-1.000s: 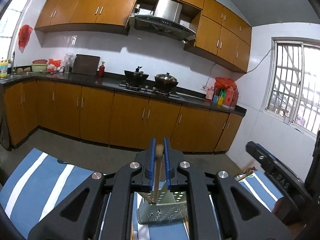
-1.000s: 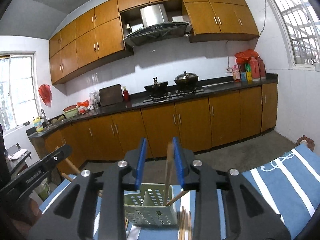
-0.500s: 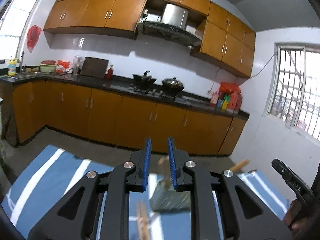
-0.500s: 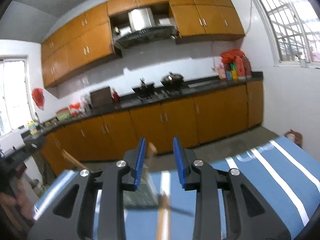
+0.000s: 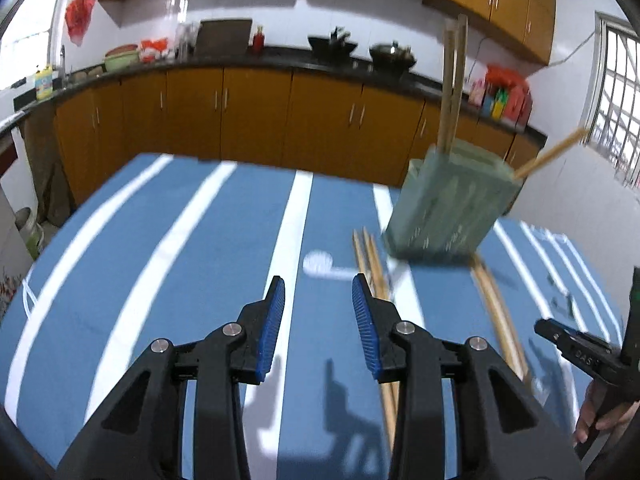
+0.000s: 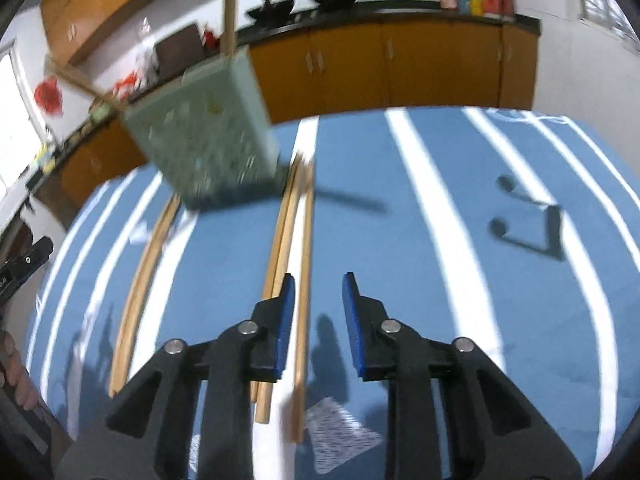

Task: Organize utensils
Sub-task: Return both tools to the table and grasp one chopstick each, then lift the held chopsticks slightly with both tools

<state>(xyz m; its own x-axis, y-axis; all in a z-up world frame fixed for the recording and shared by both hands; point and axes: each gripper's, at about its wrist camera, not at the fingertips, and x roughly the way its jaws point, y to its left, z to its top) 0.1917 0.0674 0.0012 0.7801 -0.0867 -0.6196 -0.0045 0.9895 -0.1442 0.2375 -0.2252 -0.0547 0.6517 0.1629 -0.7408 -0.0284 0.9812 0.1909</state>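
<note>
1. Left gripper (image 5: 318, 326): fingers spread wide, nothing between them, hovering over the blue striped surface (image 5: 192, 264).
2. Right gripper (image 6: 318, 322): fingers parted wide, holding nothing; one loose chopstick lies under the gap, close to the left finger.
3. Green perforated utensil basket (image 5: 448, 204) stands toward the far edge of the surface, blurred; looks tilted.
4. Two chopsticks (image 5: 454, 84) stick upright out of the basket, another chopstick (image 5: 550, 154) leans out over its right rim.
5. Loose chopsticks (image 6: 290, 264) lie on the surface, running from the basket's base toward the near edge; a second loose pair (image 6: 140, 288) lies to their left in the right wrist view.
6. Kitchen cabinets (image 5: 224, 112) beyond the far edge.
</note>
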